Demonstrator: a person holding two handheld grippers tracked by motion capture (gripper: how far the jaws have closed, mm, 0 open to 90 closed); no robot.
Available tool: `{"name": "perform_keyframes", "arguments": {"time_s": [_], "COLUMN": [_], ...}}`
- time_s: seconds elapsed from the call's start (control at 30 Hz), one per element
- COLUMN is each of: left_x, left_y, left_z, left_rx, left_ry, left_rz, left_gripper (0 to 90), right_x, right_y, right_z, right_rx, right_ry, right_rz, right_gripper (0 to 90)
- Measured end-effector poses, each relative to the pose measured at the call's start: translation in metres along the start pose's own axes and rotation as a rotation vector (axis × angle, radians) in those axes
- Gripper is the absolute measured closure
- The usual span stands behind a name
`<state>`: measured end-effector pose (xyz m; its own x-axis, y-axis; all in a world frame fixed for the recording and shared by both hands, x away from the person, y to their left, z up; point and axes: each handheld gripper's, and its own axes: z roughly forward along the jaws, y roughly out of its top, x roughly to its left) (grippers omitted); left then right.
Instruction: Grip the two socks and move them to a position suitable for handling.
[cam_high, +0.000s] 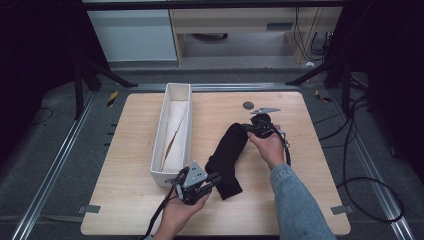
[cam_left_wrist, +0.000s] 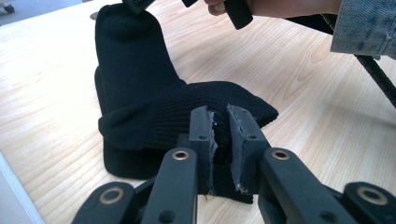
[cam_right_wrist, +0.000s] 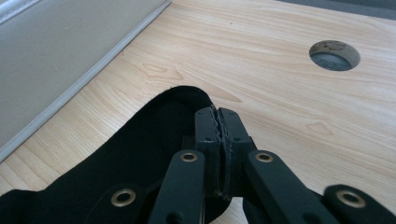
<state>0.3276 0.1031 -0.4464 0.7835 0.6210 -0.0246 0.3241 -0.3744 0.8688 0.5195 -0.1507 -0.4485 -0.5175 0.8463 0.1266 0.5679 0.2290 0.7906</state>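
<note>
A black sock (cam_high: 227, 159) lies stretched across the wooden counter (cam_high: 300, 165), just right of a long white bin (cam_high: 176, 95) that holds pale cloth. The left gripper (cam_high: 212, 181) pinches the sock's near end, fabric caught between its jaws, while the right gripper (cam_high: 250, 128) is clamped tight on the far edge. Holding both ends probably lets the person keep it flat for folding or lifting.

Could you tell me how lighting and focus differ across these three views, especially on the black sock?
High view: table evenly lit, surroundings dark, the black sock a flat silhouette. Left gripper view: the sock's rib knit reads clearly, while the right gripper and denim sleeve at the top look soft. Right gripper view: the sock shows no texture; the table hole is slightly blurred.
</note>
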Motion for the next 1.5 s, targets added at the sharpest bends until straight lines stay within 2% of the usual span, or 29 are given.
{"name": "perform_keyframes", "arguments": {"time_s": [0.27, 0.67, 0.83, 0.9, 1.13, 1.33, 1.5], "left_x": [-0.001, -0.007, -0.010, -0.009, -0.004, 0.001, 0.002], "left_y": [-0.001, -0.018, -0.024, -0.025, -0.032, -0.039, -0.041], "left_z": [-0.001, 0.022, 0.027, 0.029, 0.038, 0.043, 0.045], "left_rx": [-0.007, 0.059, 0.075, 0.086, 0.122, 0.143, 0.147], "left_ry": [0.005, -0.011, -0.035, -0.031, -0.017, -0.018, -0.021], "left_rz": [-0.004, -0.012, -0.024, -0.024, -0.020, -0.044, -0.050], "left_gripper": [80.0, 79.3, 79.0, 79.0, 78.4, 78.3, 78.3], "right_x": [0.005, 0.007, 0.009, 0.009, 0.012, 0.014, 0.016], "right_y": [0.002, -0.003, -0.003, -0.003, -0.007, -0.015, -0.018], "right_z": [0.007, 0.020, 0.022, 0.023, 0.033, 0.044, 0.048], "right_rx": [0.000, 0.049, 0.041, 0.044, 0.077, 0.140, 0.160], "right_ry": [0.009, -0.009, -0.002, -0.002, -0.007, -0.020, -0.030], "right_rz": [-0.002, -0.023, -0.025, -0.027, -0.047, -0.081, -0.093], "right_gripper": [88.0, 87.5, 87.2, 86.9, 85.2, 84.3, 85.0]}}
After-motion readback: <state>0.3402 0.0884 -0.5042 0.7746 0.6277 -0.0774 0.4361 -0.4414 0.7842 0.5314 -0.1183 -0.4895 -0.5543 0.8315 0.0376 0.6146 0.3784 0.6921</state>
